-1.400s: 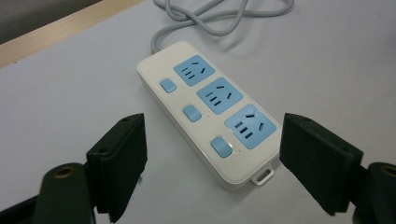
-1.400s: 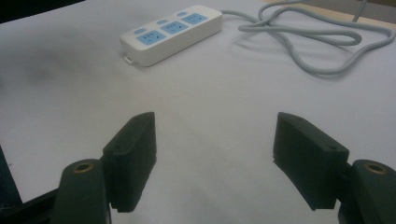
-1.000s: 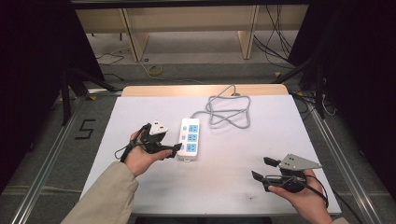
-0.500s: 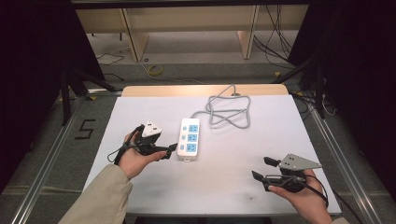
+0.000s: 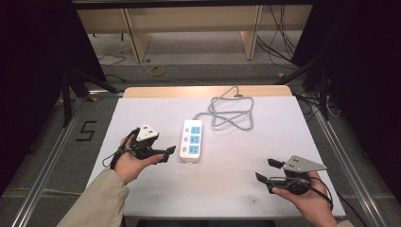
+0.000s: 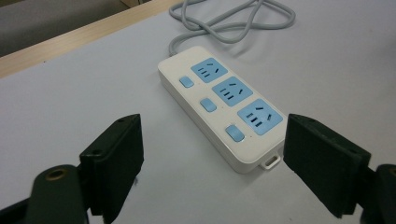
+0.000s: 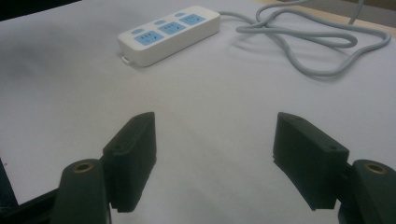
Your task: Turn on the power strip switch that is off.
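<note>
A white power strip point(image 5: 192, 141) with three blue sockets lies mid-table, its grey cable point(image 5: 231, 112) coiled behind it. In the left gripper view the power strip point(image 6: 224, 100) sits just ahead, between the spread jaws. My left gripper point(image 5: 166, 153) is open, a short way left of the strip's near end, with nothing in it; in its own view the left gripper point(image 6: 212, 161) frames bare table. My right gripper point(image 5: 265, 170) is open and empty near the front right. The right gripper point(image 7: 215, 156) looks across the table toward the power strip point(image 7: 169, 31) and the cable point(image 7: 317, 42).
The white table top point(image 5: 236, 170) has a wooden strip point(image 5: 208, 91) along its far edge. Beyond it stand shelf frames and loose cables on the floor. A metal rail point(image 5: 350, 165) runs along the right side.
My left gripper drew back slightly to the left and toward the front, away from the power strip. The right gripper stayed still.
</note>
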A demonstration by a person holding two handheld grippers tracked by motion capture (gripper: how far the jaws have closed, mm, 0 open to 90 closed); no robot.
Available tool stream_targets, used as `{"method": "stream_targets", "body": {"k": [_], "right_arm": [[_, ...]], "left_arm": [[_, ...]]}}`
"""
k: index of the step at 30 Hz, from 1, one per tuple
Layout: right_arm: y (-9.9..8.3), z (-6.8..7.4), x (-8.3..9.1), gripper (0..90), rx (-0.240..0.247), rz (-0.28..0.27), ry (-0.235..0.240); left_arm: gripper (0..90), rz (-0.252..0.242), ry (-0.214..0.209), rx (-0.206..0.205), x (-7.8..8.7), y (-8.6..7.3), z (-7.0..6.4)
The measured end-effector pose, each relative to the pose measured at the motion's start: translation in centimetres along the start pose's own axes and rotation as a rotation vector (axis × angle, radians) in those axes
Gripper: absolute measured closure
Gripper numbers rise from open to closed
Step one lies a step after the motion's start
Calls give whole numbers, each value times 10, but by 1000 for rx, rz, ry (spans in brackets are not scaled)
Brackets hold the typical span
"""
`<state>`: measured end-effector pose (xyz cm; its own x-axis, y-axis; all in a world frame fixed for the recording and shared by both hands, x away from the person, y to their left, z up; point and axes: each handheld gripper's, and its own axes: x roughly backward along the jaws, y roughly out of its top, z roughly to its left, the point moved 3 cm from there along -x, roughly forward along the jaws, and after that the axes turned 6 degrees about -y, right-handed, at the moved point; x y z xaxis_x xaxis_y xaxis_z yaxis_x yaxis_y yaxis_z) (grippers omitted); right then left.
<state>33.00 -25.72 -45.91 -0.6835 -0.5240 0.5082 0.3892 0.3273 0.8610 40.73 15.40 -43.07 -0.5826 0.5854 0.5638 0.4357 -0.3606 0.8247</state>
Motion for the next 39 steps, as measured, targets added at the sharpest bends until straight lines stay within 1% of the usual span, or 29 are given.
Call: {"method": "stream_targets", "body": {"k": [5,12,17,23,28,32,35,39], "right_arm": [[0,-2,0,306,4,-1,-1],[0,-2,1,306,-1,-4,-4],[0,-3,1,306,1,-6,-5],[0,-4,2,306,1,-5,-7],[-1,-6,2,306,-2,-4,-7],[-1,-8,2,306,-1,-3,-12],[-1,-8,2,306,-2,-3,-11],[-1,-8,2,306,0,-3,-12]], "left_arm": [[191,-21,2,2,4,-3,0],[182,-24,7,1,8,-10,0],[175,-26,8,-8,11,-16,0],[160,-22,18,-5,16,-27,2],[157,-31,23,-2,23,-37,4],[156,-16,32,-8,29,-48,6],[156,-7,40,-4,32,-55,6],[156,-8,44,-3,37,-59,6]]}}
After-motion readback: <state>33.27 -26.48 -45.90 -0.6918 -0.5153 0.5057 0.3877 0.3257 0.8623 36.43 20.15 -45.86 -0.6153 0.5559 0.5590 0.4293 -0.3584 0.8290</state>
